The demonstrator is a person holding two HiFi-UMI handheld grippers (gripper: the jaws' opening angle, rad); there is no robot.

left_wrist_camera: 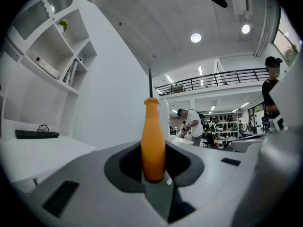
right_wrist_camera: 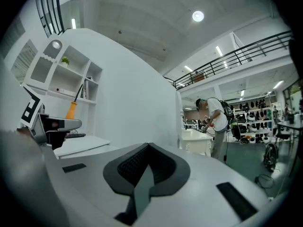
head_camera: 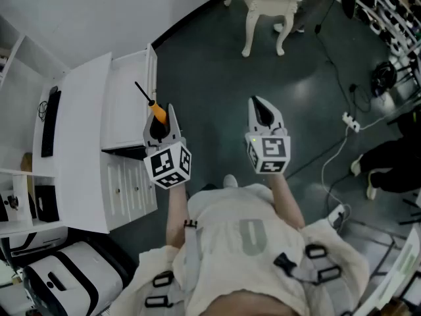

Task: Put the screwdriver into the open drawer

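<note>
My left gripper point(head_camera: 160, 125) is shut on the orange handle of the screwdriver point(head_camera: 156, 111), whose thin black shaft slants up and to the left. In the left gripper view the screwdriver point(left_wrist_camera: 154, 141) stands upright between the dark pads of the left gripper point(left_wrist_camera: 154, 170). The open white drawer point(head_camera: 129, 101) juts out from the desk, just left of the screwdriver's tip. My right gripper point(head_camera: 264, 111) hovers over the dark floor to the right, jaws together and holding nothing. In the right gripper view the right gripper point(right_wrist_camera: 147, 168) is shut, and the left gripper point(right_wrist_camera: 56, 126) with the screwdriver point(right_wrist_camera: 71, 109) shows at the left.
The white desk point(head_camera: 80, 150) carries a black keyboard point(head_camera: 51, 122), with shelves behind it. A white side table point(head_camera: 266, 4) stands further off. A power strip and cables point(head_camera: 350, 121) lie on the floor at right. A white case point(head_camera: 62, 278) sits at bottom left. A person point(right_wrist_camera: 217, 124) stands in the distance.
</note>
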